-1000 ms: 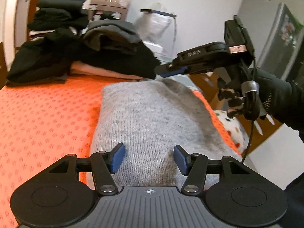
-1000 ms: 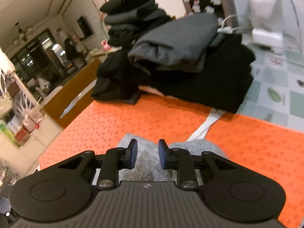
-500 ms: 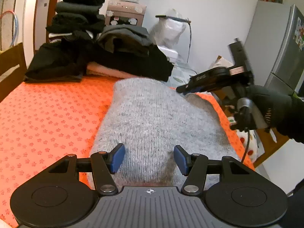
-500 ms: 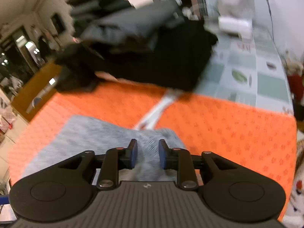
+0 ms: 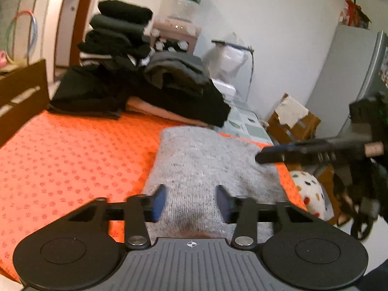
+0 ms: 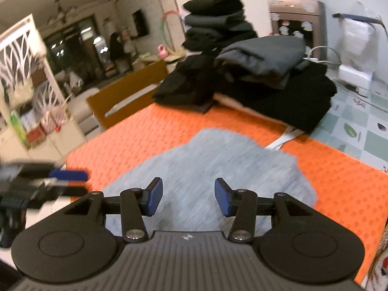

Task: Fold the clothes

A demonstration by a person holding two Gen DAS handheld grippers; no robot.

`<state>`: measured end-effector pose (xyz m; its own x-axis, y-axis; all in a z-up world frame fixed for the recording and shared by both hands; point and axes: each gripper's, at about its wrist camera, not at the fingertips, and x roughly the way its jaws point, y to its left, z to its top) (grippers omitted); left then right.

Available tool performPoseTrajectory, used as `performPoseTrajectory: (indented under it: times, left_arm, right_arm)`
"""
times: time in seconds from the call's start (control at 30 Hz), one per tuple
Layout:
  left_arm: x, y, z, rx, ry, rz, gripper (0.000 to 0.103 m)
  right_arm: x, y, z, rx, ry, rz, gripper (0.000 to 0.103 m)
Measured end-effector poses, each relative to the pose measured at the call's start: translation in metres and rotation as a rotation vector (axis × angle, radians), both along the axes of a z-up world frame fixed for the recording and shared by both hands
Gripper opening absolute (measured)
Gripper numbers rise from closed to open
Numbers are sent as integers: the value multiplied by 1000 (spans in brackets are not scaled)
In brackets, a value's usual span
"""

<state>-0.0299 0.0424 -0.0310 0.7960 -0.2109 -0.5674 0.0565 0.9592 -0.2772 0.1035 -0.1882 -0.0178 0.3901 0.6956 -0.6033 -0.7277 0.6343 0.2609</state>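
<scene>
**Grey knit down flat, both tongs free — risks from here**

Home room, orange dotted cloth [image 5: 72, 160] over the worktop, w/ a heap of dark folded clothes [image 5: 135, 89] stacked at the far end, water dispenser [image 5: 179, 31] behind it. Grey knit sweater [image 5: 208, 165] lies in a compact block on the cloth, right-hand side near the worktop edge, well apart from the heap. Looks folded, tho whether more folds are due can't be told from here.

Left tongs [image 5: 191, 202] hover over the near end of the knit, blades spread, nothing between them. Right tongs [image 6: 188, 196] also spread wide, empty, above the knit [image 6: 218, 169]; in left view they show side-on at the right [image 5: 274, 156].

What could go wrong, imo:
- Knit is thick & soft; a shallow pinch would catch the top layer only, peel the fold open.
- Block sits close to the right edge; a sideways nudge could tip it off toward the floor.
- A white strap [image 6: 283, 138] pokes out from under the heap, just beyond the knit's far end; pushing the knit fwd could snag it, drag the stack.
- Both views are blurred, so things are moving fast, and the two tongs could clash.
</scene>
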Motion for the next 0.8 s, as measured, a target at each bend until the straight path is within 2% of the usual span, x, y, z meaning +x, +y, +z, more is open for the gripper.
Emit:
performPoseTrajectory:
  times: [0.07, 0.23, 0.37, 0.47, 0.57, 0.73, 0.8]
  left_arm:
    - [6, -3, -3, -6, 15, -30, 28]
    - [15, -12, -18, -7, 55, -78, 28]
    - [16, -17, -35, -14, 103, -100, 28]
    - [15, -18, -40, -22, 102, -102, 28]
    - [14, -19, -45, -30, 102, -103, 28]
    - [13, -19, -45, -44, 88, -110, 29]
    - [12, -17, -37, -52, 70, -120, 37]
  right_arm:
    - [-13, 2, -3, -17, -4, 7, 54]
    - [-25, 0, -23, -60, 27, -9, 54]
    - [-35, 2, -54, -170, 40, -17, 54]
    - [-48, 6, -73, -213, -12, -12, 54]
    - [-53, 11, -73, -241, -43, -7, 55]
    - [-49, 0, -62, -187, -7, -25, 57]
    - [-49, -6, -55, -161, 4, -47, 62]
